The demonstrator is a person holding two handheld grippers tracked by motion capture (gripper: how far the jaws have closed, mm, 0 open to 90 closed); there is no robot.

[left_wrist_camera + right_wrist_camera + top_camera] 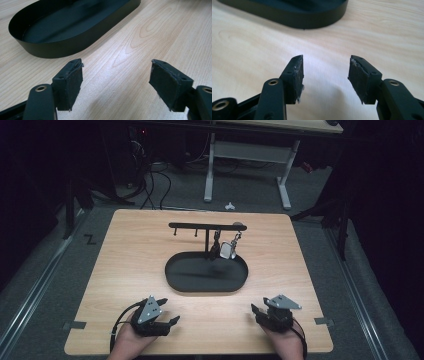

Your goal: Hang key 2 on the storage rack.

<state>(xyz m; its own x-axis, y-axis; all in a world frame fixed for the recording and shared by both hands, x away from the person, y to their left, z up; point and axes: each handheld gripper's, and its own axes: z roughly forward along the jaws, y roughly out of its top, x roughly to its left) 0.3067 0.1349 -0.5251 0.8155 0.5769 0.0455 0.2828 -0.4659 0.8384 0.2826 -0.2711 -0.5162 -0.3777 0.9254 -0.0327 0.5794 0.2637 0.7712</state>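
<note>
The black oval tray (207, 274) sits mid-bench, its rack (206, 226) carrying keys (228, 250) at the right end. I have my left gripper (170, 312) near the bench's (130, 245) front edge, fingers (72, 83) spread wide over bare wood. My right gripper (256, 311) rests opposite, fingers (295, 78) apart, nothing between them.

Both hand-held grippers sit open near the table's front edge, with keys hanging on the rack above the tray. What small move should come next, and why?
Probably the right hand-held gripper should reach forward toward the hanging keys. It is on their side, its jaws stand apart with nothing between them, and the tray lies below.
</note>
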